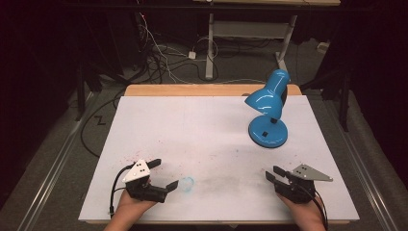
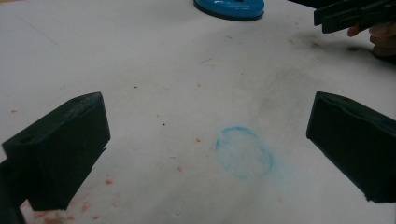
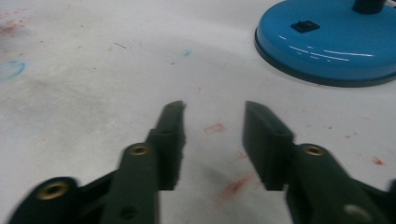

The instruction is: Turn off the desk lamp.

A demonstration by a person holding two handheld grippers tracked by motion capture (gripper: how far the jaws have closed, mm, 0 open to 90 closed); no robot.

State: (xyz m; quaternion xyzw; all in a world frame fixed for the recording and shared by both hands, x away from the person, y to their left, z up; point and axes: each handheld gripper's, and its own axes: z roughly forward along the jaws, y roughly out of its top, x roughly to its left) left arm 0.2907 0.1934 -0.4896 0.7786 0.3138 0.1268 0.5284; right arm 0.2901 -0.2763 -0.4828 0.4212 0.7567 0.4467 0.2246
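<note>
1. Lamp [image 1: 267, 109]: we locate the blue desk lamp on the far right part of the white table surface [image 1: 192, 125]. It stands upright on its round base [image 1: 268, 131], with the shade tilted down and to the left in the high view.
2. We see the base again at the top of the left gripper view [image 2: 229, 8] and at the upper right of the right gripper view [image 3: 327, 42], where a small black switch [image 3: 305, 26] sits on top of it.
3. We hold the left gripper [image 1: 163, 173] at the near left edge of the table. Its jaws stand wide apart and hold nothing; bare table lies between them.
4. We note a faint blue ring mark [image 2: 244, 151] on the surface between the left jaws, touched by neither jaw. Red specks [image 2: 108, 181] are scattered around it.
5. We hold the right gripper [image 1: 271, 174] at the near right edge, pointing left in the high view. Its jaws are partly open, with a moderate gap, and grip nothing.
6. We observe that the right gripper is near the lamp base but apart from it, on the near side.
7. We see the two grippers well apart from each other, each in one hand [image 1: 300, 211] entering from the bottom edge.
8. We see a wooden table edge [image 1: 192, 90] beyond the white surface.
</note>
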